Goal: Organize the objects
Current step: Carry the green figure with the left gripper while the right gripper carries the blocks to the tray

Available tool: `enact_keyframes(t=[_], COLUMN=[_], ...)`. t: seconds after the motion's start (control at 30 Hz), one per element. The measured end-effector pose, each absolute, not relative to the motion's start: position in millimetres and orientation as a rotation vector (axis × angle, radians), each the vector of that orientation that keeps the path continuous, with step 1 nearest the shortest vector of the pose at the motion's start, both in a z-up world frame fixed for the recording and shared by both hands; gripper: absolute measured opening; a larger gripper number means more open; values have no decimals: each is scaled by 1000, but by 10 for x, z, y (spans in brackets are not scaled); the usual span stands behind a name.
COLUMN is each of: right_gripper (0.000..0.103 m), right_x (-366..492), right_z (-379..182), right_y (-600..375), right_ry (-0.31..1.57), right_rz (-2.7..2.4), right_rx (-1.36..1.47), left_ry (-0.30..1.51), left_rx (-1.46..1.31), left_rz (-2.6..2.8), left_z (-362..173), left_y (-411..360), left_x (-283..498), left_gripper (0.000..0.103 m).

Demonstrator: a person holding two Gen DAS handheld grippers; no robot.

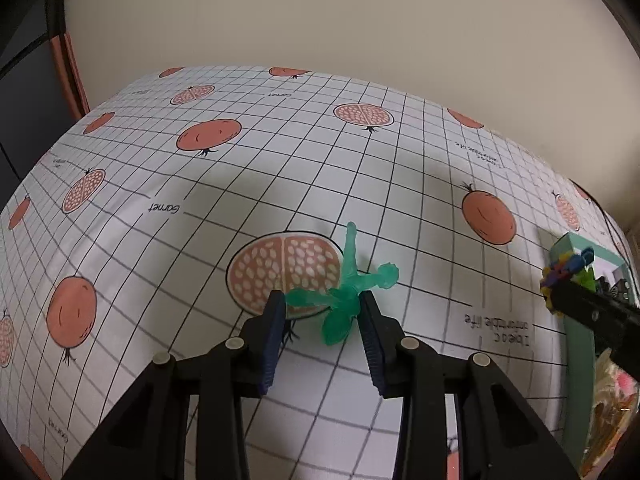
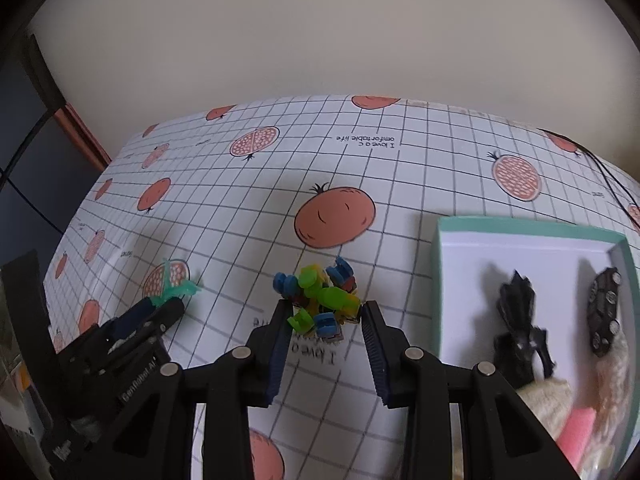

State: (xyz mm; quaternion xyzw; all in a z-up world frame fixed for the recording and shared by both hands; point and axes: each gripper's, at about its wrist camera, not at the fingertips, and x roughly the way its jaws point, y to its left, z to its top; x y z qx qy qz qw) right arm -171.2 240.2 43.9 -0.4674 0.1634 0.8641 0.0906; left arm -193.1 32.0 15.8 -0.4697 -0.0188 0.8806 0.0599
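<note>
1. Nearest, right side: a teal-rimmed box (image 2: 520,226) sits on the tabletop (image 2: 420,168), just right of the right gripper (image 2: 325,312). Inside lie a black figure (image 2: 518,320), a dark toy car (image 2: 606,308), something pink (image 2: 578,436) and pale fluffy material.
2. Gridded cloth with pomegranate prints covers the tabletop; nothing blocks either gripper.
3. Right gripper: jaws apart, flanking a cluster of interlocked plastic pieces (image 2: 320,300) in green, blue, yellow and red. Contact unclear.
4. Left gripper (image 1: 322,306): jaws apart around a translucent green figure (image 1: 344,286), limbs splayed, one pointing away. Figure lies over a halved-pomegranate print.
5. Beyond: plain beige wall.
</note>
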Motion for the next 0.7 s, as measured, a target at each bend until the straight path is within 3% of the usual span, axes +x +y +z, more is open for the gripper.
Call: enact_keyframes(t=[0.7], right_gripper=[38], right_x=[-742], right_z=[1002], right_y=[2251], right_ry=[385], right_rz=[2599], right_rx=[-1316], left_ry=[-191], left_rx=[-1378], left_rz=[2610], left_z=[697], left_y=[440], left_x=[-1237], left_gripper=[38])
